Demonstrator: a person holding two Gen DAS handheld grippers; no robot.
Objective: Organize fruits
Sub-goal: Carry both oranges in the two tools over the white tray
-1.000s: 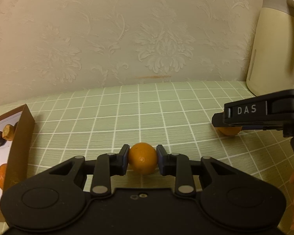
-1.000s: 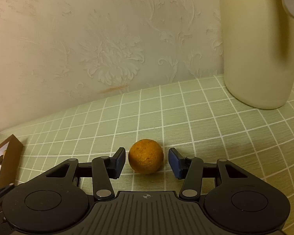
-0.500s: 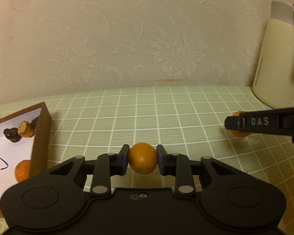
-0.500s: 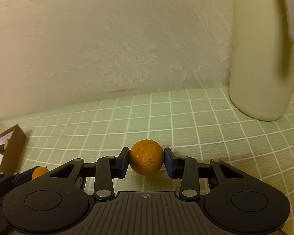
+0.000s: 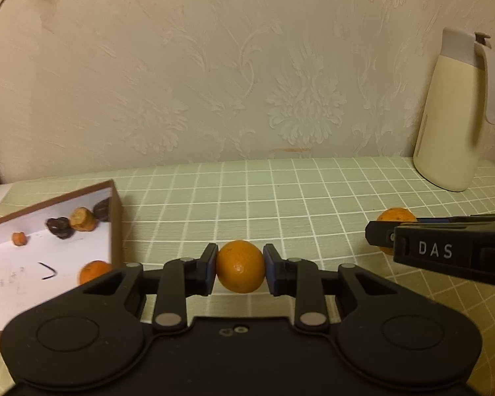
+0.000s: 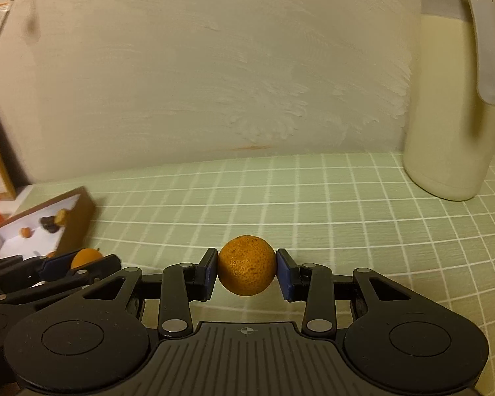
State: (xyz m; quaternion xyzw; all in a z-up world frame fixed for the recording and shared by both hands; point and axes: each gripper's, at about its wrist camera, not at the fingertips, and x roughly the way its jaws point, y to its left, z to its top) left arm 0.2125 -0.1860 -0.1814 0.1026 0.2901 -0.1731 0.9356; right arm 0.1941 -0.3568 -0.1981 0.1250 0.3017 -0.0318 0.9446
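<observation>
The left gripper [image 5: 240, 270] is clenched on a small smooth orange [image 5: 240, 266] and the right gripper [image 6: 246, 270] on a rougher mandarin [image 6: 247, 265], both lifted over the checked tablecloth [image 5: 313, 198] near the box [image 5: 115, 217] at its left edge; light, round, soft-skinned fruit, best pinched gently across the middle.

Black left gripper [image 5: 240, 269], blue pads, "DAS" lettering

A home, prob. dining or kitchen corner: embossed floral wallpaper [image 5: 280, 99], green checked tablecloth [image 5: 280, 198], cream thermos jug [image 5: 452, 115] by the wall.
</observation>
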